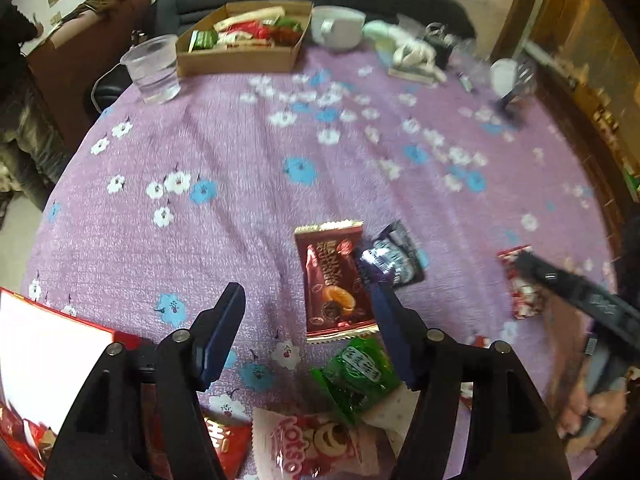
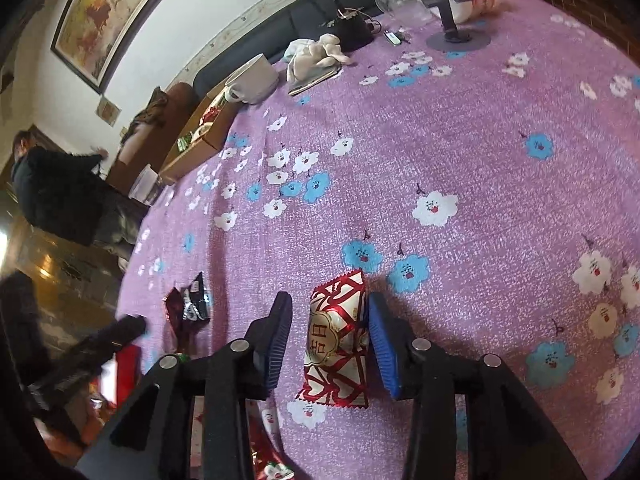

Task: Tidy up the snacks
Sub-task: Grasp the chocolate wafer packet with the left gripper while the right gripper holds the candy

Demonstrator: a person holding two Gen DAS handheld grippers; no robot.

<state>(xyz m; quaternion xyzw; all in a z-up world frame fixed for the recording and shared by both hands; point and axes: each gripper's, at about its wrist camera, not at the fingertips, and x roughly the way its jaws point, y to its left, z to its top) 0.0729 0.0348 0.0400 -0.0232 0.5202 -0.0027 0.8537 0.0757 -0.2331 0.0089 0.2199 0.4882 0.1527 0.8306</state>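
Note:
My left gripper (image 1: 310,300) is open above the purple floral tablecloth (image 1: 240,160). A brown chocolate-orange wrapper (image 1: 334,280) lies between its fingers, nearer the right one. A dark foil packet (image 1: 390,256) lies just beyond, a green packet (image 1: 358,372) and a pink cake packet (image 1: 308,444) nearer. My right gripper (image 2: 330,312) is open with its fingers on either side of a red-and-white candy packet (image 2: 338,340) lying on the cloth. That packet also shows in the left wrist view (image 1: 520,284). A cardboard box (image 1: 244,38) holding several snacks stands at the far side.
A red box (image 1: 52,360) sits at the near left. A plastic cup of water (image 1: 154,68) and a white bowl (image 1: 338,26) flank the cardboard box. A cloth on a book (image 2: 316,60), a black bag (image 2: 352,30) and a stand (image 2: 456,38) are far off.

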